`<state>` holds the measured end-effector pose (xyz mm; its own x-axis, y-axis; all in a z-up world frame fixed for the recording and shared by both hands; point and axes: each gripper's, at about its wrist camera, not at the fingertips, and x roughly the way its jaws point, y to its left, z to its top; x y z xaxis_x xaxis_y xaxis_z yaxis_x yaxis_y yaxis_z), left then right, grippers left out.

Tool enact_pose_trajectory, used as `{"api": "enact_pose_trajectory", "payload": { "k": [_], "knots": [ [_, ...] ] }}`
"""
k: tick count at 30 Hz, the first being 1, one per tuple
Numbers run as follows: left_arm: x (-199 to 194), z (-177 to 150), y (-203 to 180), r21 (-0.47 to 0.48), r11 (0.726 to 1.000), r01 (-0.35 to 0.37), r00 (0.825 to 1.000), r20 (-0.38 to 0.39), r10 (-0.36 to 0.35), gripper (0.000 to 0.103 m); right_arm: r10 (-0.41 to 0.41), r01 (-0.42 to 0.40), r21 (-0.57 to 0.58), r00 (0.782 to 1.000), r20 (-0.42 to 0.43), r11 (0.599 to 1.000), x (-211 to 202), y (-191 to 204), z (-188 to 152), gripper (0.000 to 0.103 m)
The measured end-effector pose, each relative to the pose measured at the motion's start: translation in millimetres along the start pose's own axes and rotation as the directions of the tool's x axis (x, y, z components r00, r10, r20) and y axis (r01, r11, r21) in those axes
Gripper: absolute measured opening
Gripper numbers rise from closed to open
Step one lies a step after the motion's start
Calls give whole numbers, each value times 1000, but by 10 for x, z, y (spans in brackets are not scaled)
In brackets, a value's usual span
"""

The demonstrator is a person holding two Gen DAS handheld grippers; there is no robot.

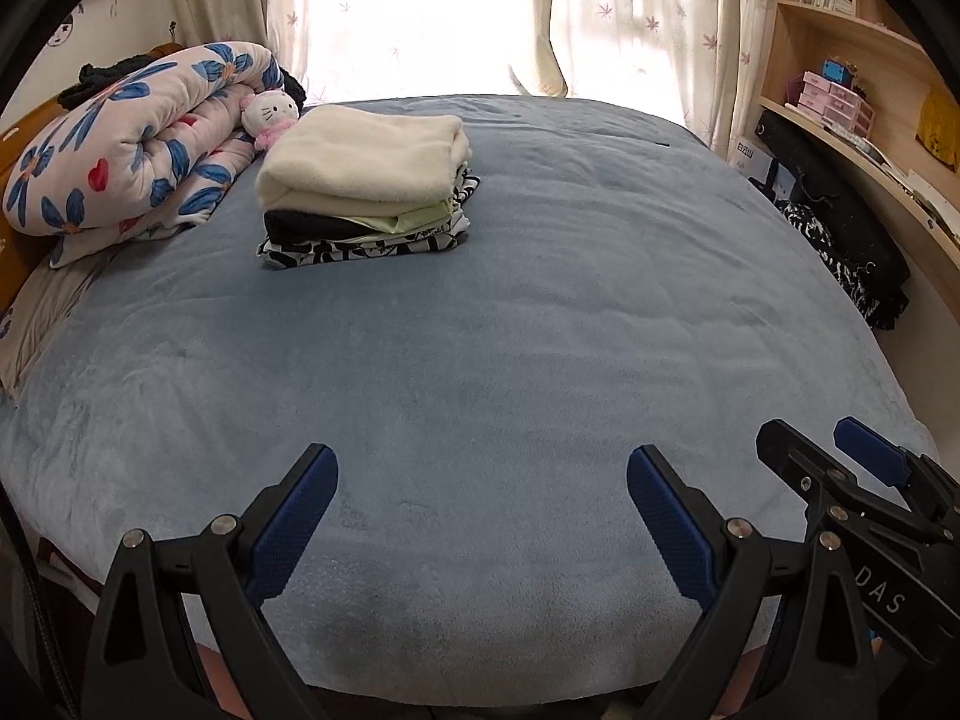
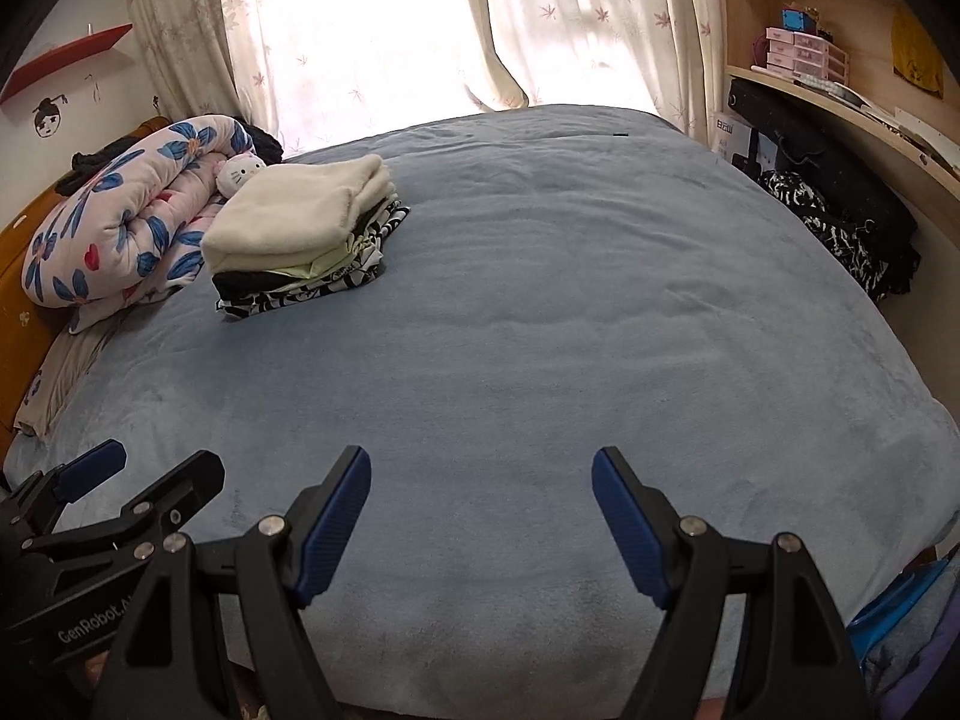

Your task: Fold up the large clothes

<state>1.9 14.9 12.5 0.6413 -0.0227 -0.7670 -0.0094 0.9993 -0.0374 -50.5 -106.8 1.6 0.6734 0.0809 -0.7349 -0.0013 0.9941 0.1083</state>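
Note:
A stack of folded clothes, with a cream fleece piece on top and black-and-white patterned pieces below, sits on the far left of the blue bed cover. My left gripper hangs open over the near edge of the bed with nothing between its blue pads. Beside it, my right gripper is open as well and holds nothing; it also shows at the right edge of the left wrist view. In the right wrist view the left gripper shows at the lower left.
A rolled floral quilt and a white plush cat lie by the headboard at the left. Dark clothes hang beside wooden shelves at the right. Curtains cover a bright window behind.

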Motion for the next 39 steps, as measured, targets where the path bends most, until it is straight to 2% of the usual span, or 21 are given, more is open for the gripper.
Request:
{"api": "enact_pose_trajectory", "payload": {
  "k": [39],
  "knots": [
    [161, -15, 45, -21, 1000, -12, 998, -57, 11, 97, -10, 9, -18, 1000, -20, 1000, 115, -46, 7, 77]
  ]
}}
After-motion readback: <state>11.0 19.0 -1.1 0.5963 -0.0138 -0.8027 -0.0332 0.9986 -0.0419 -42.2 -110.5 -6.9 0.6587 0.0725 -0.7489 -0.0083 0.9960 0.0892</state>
